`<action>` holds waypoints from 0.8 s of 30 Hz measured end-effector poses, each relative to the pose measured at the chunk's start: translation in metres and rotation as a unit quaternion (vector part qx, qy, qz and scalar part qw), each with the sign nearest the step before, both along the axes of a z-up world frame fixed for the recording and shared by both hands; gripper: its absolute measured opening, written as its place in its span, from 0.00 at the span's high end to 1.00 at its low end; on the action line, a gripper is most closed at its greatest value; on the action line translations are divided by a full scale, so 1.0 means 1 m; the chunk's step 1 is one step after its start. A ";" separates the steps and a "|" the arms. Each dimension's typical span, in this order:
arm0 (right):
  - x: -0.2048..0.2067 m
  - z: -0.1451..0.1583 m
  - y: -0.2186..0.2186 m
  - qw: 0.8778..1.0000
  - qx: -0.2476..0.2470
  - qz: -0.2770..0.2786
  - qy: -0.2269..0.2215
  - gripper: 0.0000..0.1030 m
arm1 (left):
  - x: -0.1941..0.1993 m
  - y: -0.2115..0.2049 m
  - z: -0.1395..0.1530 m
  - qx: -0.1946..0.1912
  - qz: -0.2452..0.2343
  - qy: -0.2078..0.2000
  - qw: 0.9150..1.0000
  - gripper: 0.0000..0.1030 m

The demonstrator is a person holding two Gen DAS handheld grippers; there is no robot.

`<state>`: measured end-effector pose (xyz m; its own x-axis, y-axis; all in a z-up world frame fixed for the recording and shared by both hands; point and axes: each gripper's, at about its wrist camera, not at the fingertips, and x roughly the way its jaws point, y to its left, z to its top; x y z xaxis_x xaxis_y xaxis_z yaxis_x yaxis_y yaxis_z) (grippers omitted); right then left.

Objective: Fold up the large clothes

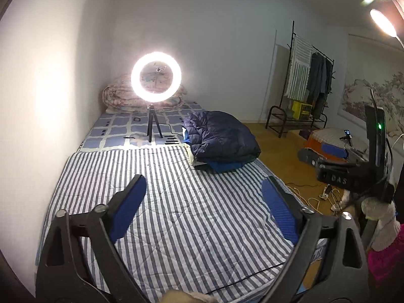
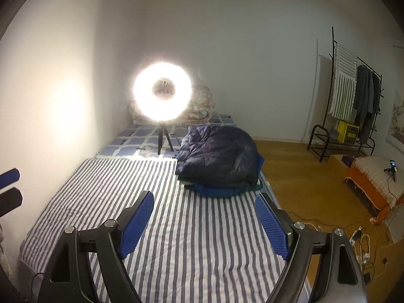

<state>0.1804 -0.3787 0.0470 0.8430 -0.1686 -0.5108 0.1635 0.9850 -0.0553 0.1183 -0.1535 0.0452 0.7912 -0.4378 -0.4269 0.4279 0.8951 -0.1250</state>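
A dark navy puffer jacket (image 1: 222,136) lies folded on top of a pile of blue clothes at the right edge of the bed; it also shows in the right wrist view (image 2: 219,159). My left gripper (image 1: 204,189) is open and empty, held above the striped sheet (image 1: 176,202), well short of the pile. My right gripper (image 2: 204,207) is open and empty, above the same sheet (image 2: 176,227) just in front of the pile. The right gripper's body (image 1: 353,174) shows at the right of the left wrist view. The left gripper's fingertips (image 2: 10,176) show at the left edge of the right wrist view.
A lit ring light on a small tripod (image 1: 155,80) stands on the bed behind the sheet, with a rolled quilt (image 1: 118,98) against the wall. A clothes rack (image 2: 353,106), an orange-covered stool (image 2: 373,181) and floor cables (image 2: 361,237) are to the right.
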 end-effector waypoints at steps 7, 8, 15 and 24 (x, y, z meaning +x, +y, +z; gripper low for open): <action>-0.017 -0.020 0.022 1.000 -0.025 -0.016 0.006 0.00 | -0.004 0.007 -0.017 0.014 0.027 0.005 1.000 0.00; -0.018 -0.022 0.024 1.000 -0.024 -0.017 0.005 0.00 | -0.005 0.008 -0.018 0.009 0.028 0.005 1.000 0.00; -0.019 -0.032 0.038 1.000 -0.017 -0.019 0.008 0.00 | -0.008 0.013 -0.024 0.009 0.033 0.001 0.999 0.00; -0.021 -0.043 0.059 0.999 -0.037 -0.012 0.014 0.00 | -0.001 0.012 -0.028 0.001 0.033 0.008 0.999 0.00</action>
<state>0.1597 -0.3198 0.0041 0.8234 -0.2267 -0.5201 0.1840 0.9739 -0.1333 0.1176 -0.1415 0.0175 0.8116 -0.3838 -0.4405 0.3653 0.9217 -0.1301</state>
